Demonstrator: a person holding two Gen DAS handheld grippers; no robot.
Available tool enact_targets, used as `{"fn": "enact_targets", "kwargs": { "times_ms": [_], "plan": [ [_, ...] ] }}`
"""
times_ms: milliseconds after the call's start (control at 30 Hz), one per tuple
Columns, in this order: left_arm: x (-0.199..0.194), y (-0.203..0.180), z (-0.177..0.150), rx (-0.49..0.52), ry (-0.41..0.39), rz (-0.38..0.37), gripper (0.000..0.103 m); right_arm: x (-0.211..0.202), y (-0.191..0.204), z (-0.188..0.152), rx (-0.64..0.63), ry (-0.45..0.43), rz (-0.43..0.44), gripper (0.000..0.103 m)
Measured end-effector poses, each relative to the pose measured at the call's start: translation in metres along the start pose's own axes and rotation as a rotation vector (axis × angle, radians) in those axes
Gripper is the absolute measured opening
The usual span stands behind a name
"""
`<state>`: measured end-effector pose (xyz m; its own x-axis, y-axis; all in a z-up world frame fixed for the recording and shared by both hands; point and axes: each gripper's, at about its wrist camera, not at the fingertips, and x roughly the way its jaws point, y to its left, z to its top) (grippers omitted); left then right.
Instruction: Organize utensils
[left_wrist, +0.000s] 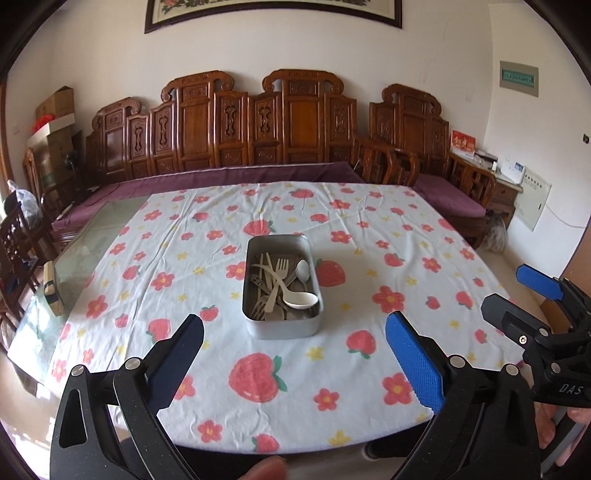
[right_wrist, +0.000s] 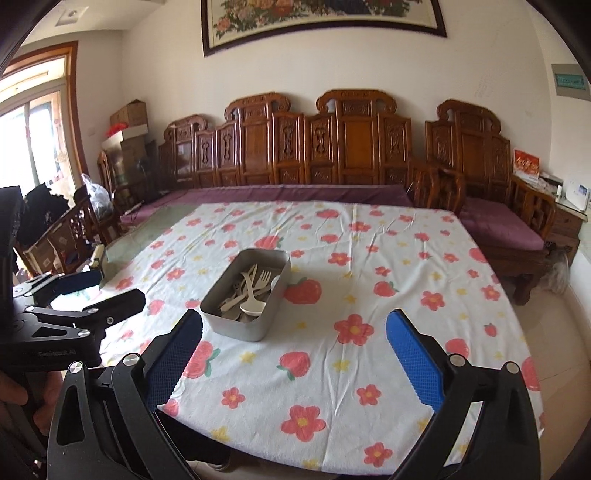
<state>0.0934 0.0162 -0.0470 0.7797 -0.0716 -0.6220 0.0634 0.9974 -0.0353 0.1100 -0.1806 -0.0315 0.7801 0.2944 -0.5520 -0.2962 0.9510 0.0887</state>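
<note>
Both my claws spread wide and empty, above the table's near edge.

At lower frame my left claw (left_wrist: 294, 334) and right claw (right_wrist: 294, 330) gape; the right's body reads "DAS", the left's "GenRobot.AI". Mid-frame, the metal tin (left_wrist: 282, 325) holds the utensils (left_wrist: 282, 286) on the strawberry cloth (left_wrist: 369, 229); wall sign (left_wrist: 518, 78) unreadable.

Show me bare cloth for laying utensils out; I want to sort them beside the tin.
The tablecloth lies bare on every side of the metal tin, widest to its right and behind it. Crowded only inside the tin, where the utensils pile together.
</note>
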Motion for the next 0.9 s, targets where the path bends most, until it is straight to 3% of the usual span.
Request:
{"fn": "enact_targets", "kwargs": {
  "times_ms": [900],
  "plan": [
    [-0.111, -0.017, 0.035, -0.002, -0.242, 0.012, 0.095, -0.120, 0.007, 0.043, -0.015, -0.248, -0.023, 0.100]
  ]
}}
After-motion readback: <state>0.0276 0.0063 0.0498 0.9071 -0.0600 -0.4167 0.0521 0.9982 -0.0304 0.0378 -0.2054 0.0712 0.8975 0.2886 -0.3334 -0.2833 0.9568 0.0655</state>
